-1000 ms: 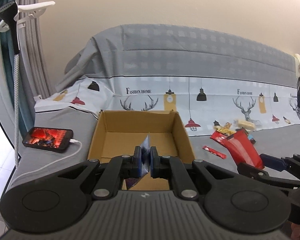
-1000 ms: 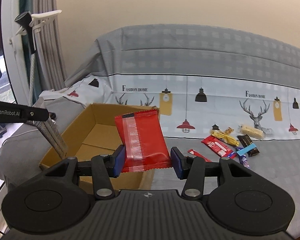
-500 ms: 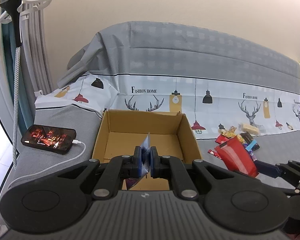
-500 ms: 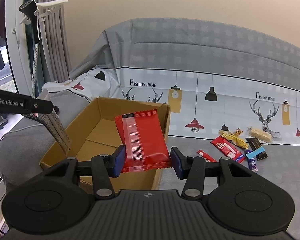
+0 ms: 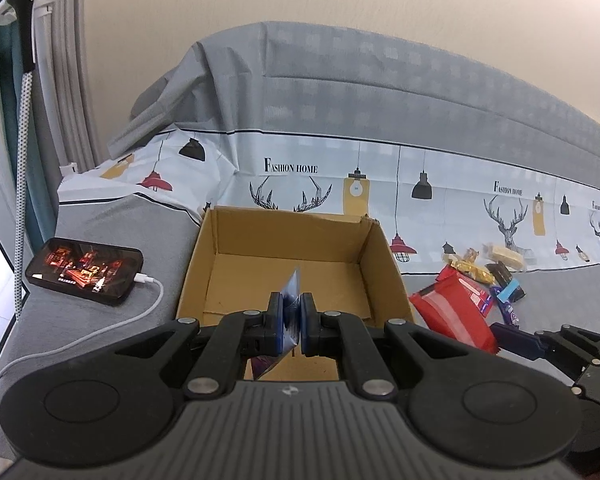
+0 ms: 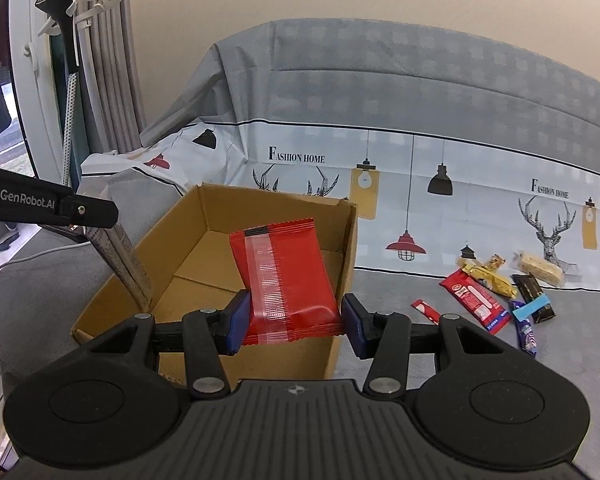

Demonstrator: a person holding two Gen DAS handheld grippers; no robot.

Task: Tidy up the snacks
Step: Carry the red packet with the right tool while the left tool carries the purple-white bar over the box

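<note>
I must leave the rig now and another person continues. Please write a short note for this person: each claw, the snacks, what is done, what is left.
Left claw: shut on a thin blue packet, held edge-on over the cardboard box.
Right claw: shut on a red packet, held at the box's near right corner.
Box: I see nothing lying on its floor; part of it is hidden.
Loose snacks: a small group on the grey cover, right of the box.
Done: two packets picked up.
Left: release both into the box, then probably collect the loose ones.
</note>
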